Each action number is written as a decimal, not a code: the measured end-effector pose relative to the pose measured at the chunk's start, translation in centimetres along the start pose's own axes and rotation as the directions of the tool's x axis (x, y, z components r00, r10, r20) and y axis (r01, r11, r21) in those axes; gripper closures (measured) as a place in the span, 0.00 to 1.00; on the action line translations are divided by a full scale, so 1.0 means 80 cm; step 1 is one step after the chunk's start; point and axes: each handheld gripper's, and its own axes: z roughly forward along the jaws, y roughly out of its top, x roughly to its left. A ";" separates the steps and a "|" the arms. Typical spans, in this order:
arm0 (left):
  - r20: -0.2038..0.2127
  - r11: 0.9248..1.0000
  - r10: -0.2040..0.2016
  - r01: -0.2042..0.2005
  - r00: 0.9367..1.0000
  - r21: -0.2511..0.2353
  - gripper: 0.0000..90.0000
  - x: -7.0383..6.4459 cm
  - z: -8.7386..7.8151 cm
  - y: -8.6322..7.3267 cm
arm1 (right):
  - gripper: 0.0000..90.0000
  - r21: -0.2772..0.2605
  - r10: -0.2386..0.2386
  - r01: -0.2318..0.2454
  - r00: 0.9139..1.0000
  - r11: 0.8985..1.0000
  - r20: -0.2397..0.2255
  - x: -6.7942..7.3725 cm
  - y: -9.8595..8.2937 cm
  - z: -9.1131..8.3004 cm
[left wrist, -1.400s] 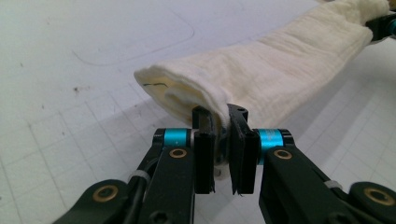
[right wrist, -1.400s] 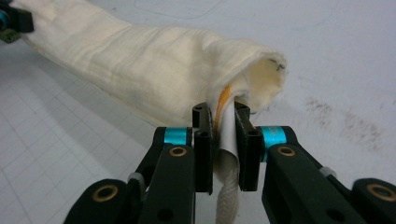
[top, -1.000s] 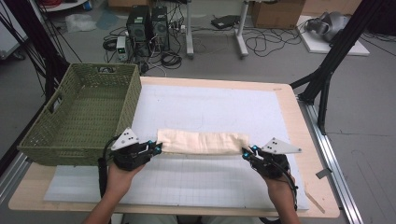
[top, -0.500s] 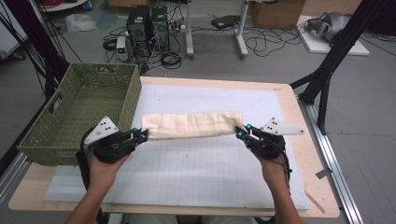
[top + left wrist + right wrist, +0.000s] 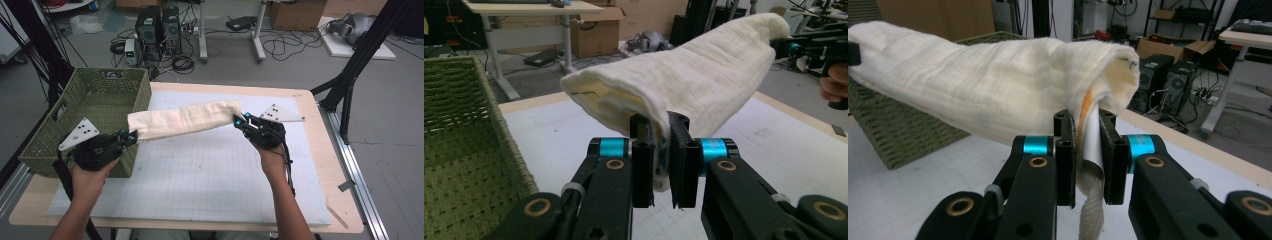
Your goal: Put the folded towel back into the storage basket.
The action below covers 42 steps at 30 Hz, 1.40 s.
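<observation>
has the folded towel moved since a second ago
Yes. The folded towel, clamped at its ends by the left gripper and right gripper, has been lifted off the table and carried left toward the green basket, its left end now at the basket's near corner.

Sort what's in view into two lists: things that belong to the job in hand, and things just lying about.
In the job:
folded cream towel
left gripper
right gripper
green basket
white mat

Lying about:
computer towers
floor cables
cardboard box
</observation>
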 end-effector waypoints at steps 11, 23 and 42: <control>-0.049 1.000 -0.015 0.013 0.999 -0.023 0.91 0.023 -0.029 0.004 | 0.90 -0.017 -0.021 0.021 0.999 1.000 -0.030 0.012 0.025 0.045; -0.123 0.999 -0.018 0.012 0.992 -0.046 0.91 0.047 -0.059 0.004 | 0.90 -0.019 -0.043 0.041 0.996 0.999 -0.076 0.026 0.060 0.106; -0.213 0.996 0.011 -0.030 0.977 -0.086 0.91 0.081 -0.109 0.004 | 0.90 0.002 -0.073 0.074 0.988 0.997 -0.137 0.053 0.116 0.213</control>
